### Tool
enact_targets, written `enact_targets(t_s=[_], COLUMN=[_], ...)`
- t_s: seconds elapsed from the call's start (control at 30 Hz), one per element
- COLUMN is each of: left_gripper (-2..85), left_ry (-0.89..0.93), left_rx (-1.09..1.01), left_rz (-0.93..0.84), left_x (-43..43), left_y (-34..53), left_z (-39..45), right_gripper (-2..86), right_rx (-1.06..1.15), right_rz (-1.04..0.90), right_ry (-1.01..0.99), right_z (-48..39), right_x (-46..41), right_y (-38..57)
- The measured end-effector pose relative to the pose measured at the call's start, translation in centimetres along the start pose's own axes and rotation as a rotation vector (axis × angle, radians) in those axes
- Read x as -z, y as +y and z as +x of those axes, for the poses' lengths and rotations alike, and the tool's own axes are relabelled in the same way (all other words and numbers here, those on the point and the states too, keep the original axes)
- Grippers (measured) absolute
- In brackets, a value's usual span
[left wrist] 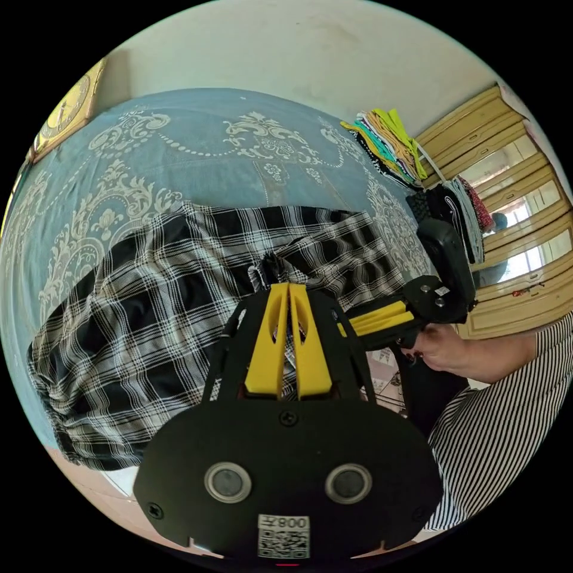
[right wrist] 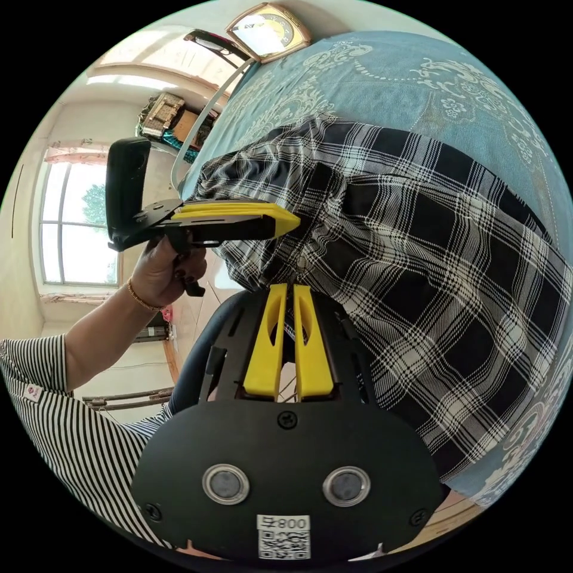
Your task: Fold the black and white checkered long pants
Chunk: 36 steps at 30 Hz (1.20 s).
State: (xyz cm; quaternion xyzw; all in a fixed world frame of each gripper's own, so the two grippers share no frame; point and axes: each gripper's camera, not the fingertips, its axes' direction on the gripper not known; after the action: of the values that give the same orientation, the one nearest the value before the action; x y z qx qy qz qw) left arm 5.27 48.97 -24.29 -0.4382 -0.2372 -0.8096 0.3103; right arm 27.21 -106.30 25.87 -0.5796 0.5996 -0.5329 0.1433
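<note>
the black and white checkered cotton long pants (left wrist: 155,298) lie on the blue patterned bedspread (left wrist: 197,143). left gripper (left wrist: 289,287) and right gripper (right wrist: 292,287) both pinch the near hem; judged mid-fold, next carrying it across toward the waistband.

left gripper view rides its gripper, close over checkered pants (left wrist: 149,310) on bed (left wrist: 197,137), facing wall, right gripper view equally close, facing window side, both share pants, bed
</note>
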Motion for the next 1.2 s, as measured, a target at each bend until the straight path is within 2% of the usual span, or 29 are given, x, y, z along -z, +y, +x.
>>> enact_targets(t_s=[0.07,0.17,0.33,0.47,0.6,0.67,0.73,0.97,1.2], left_gripper=[0.1,0.1,0.2,0.2,0.1,0.1,0.1,0.2,0.7], left_ry=[-0.034,-0.174,-0.218,-0.244,-0.287,-0.283,-0.308,-0.310,-0.126], left_rx=[0.000,-0.013,-0.027,0.024,-0.013,-0.034,-0.036,-0.017,-0.082], left_rz=[-0.005,-0.118,-0.100,-0.126,-0.055,-0.077,-0.192,-0.148,-0.094], left_x=[0.3,-0.8,0.5,2.1,5.2,5.3,3.8,6.8,8.9], left_y=[-0.5,-1.1,-1.1,-1.5,-0.6,-0.1,0.2,-0.9,-1.4], left_z=[0.9,2.5,5.9,8.0,12.8,14.6,15.9,20.0,27.3], right_gripper=[0.6,0.4,0.5,0.4,0.3,0.3,0.2,0.9,6.1], right_rx=[-0.005,0.027,0.129,0.158,0.115,0.097,0.077,-0.026,-0.340], right_rz=[-0.004,-0.021,-0.039,-0.023,-0.052,-0.034,0.005,0.150,0.373], right_ry=[0.000,0.049,0.185,0.217,0.157,0.150,0.127,0.054,0.054], right_z=[0.1,-0.3,-1.7,-1.5,0.5,1.3,2.3,7.2,18.5], right_x=[-0.1,-0.2,-0.6,-0.5,0.7,1.5,2.9,8.9,17.1], right_y=[0.3,0.7,2.0,3.4,4.8,5.8,7.4,14.4,26.8])
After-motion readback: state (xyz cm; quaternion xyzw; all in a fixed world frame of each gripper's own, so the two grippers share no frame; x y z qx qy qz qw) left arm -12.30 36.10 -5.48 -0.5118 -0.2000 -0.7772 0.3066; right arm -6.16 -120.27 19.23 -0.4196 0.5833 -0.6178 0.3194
